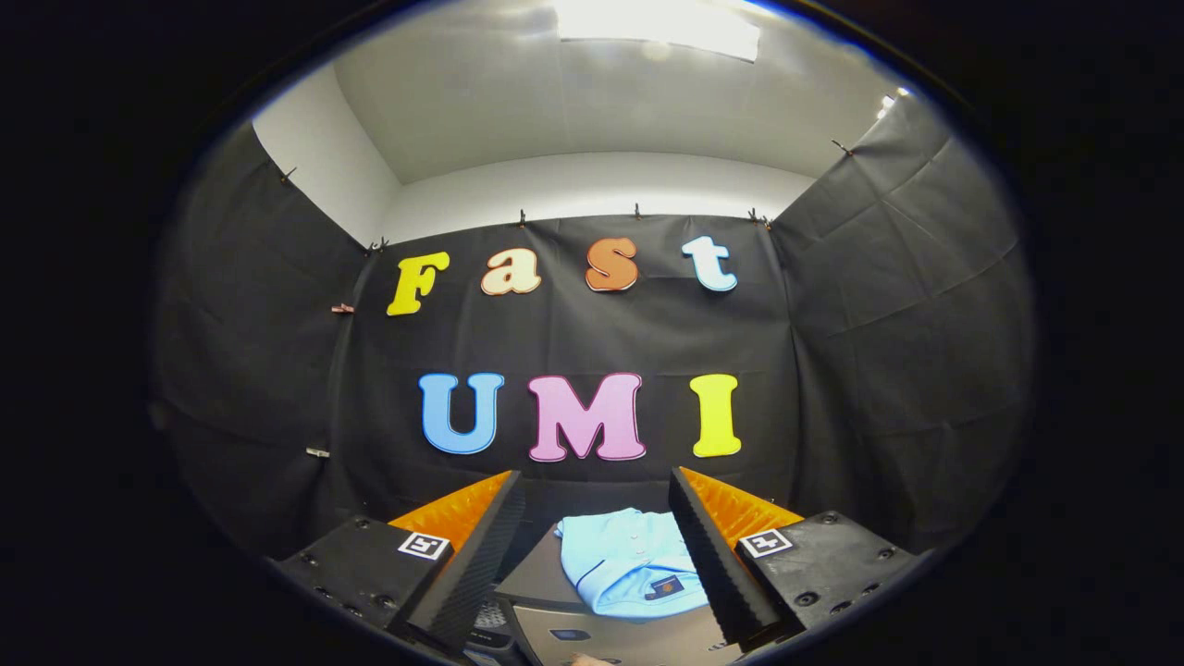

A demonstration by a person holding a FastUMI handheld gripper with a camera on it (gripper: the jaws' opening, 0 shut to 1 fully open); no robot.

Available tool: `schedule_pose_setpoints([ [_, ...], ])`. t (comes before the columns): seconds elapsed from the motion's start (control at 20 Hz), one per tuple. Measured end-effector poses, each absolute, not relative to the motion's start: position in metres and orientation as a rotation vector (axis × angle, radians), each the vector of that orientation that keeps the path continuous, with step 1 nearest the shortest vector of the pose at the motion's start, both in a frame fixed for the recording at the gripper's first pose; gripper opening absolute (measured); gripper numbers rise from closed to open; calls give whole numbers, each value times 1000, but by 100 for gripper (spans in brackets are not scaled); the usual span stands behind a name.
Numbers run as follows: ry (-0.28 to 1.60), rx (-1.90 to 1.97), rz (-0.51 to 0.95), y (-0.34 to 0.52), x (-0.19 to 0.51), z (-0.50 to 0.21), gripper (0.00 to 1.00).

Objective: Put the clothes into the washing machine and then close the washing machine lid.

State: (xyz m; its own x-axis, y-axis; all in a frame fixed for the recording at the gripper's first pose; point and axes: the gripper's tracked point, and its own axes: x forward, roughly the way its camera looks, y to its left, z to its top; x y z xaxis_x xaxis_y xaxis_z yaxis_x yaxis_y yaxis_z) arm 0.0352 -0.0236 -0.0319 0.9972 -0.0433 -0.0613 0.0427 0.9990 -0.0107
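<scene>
A folded light blue shirt point(629, 564) with a small dark label lies on a dark flat surface point(536, 578), which may be the washing machine's top; I cannot tell whether it is a lid. The shirt sits ahead of and below my gripper point(597, 490), lying between the lines of the two fingers and closer to the right finger point(712, 555). The fingers stand wide apart with nothing between them. The gripper is held well above the shirt and looks mostly at the booth's back wall.
Black cloth walls close the booth at the back and on both sides. A grey panel point(620, 638) of the appliance shows below the shirt, close under the fingers. A bright ceiling light is overhead.
</scene>
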Motion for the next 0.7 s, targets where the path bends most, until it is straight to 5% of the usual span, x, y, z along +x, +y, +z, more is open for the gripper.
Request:
schedule_pose_setpoints([
  [0.7,246,-13,-86,-52,153,-86,98],
])
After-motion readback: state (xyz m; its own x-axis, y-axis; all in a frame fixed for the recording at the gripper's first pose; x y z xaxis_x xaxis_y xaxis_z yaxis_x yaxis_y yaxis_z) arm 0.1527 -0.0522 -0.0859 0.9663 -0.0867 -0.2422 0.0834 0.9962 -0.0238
